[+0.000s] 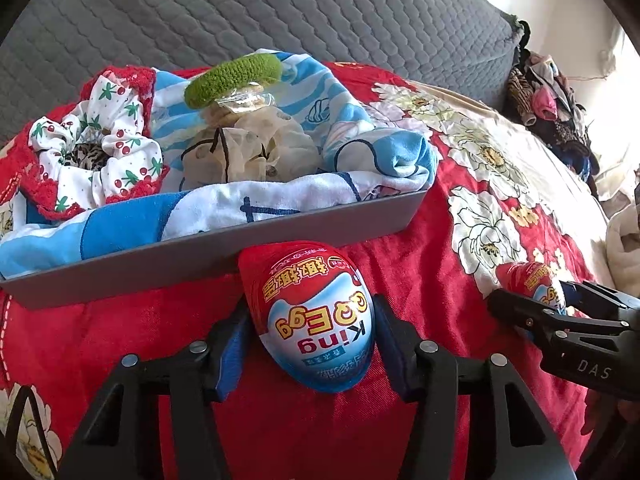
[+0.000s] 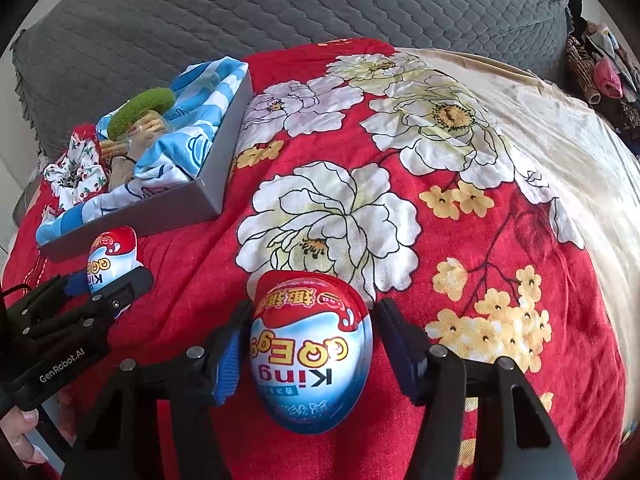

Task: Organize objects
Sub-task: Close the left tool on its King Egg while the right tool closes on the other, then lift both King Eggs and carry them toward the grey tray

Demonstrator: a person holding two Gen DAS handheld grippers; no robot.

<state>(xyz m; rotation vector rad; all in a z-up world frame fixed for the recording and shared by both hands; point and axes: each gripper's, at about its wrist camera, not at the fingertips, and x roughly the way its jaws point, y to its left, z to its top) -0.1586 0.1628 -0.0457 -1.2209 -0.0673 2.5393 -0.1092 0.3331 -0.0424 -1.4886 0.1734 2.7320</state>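
Red bedding printed with large white and yellow flowers (image 2: 400, 208) covers the work surface, with a grey quilted cover (image 1: 280, 12) behind it.

2 egg-shaped plastic capsules in red, white and blue wrappers lettered "King" are the things in hand. The first egg (image 1: 314, 316) lies on the red cloth just in front of the near wall of a shallow grey rectangular tray (image 1: 360, 220), its red end almost touching that wall. The left gripper (image 1: 310, 344) straddles it, jaws about half spread, blue pads (image 1: 230, 344) at its flanks; whether they already press or just bracket it I cannot tell for sure, though any gap looks thin. The second egg (image 2: 310, 356) lies well to the right of the tray on the same cloth, and the right gripper (image 2: 310, 354) brackets it the same way, with a thin strip of red showing along its left pad, so contact there is also uncertain.

Inside the tray, a blue-and-white printed towel (image 1: 380, 148) lines the bottom, likely as padding. On it sit a white cherry-print scrunchie with red trim (image 1: 100, 152), a cream gauze scrunchie (image 1: 256, 152) and a green knitted ring (image 1: 236, 76) on a clear packet.

Both eggs lie narrow end away from the grippers, so the pads meet their widest part, a sensible hold for a smooth rounded shell. The tray looks like the destination.
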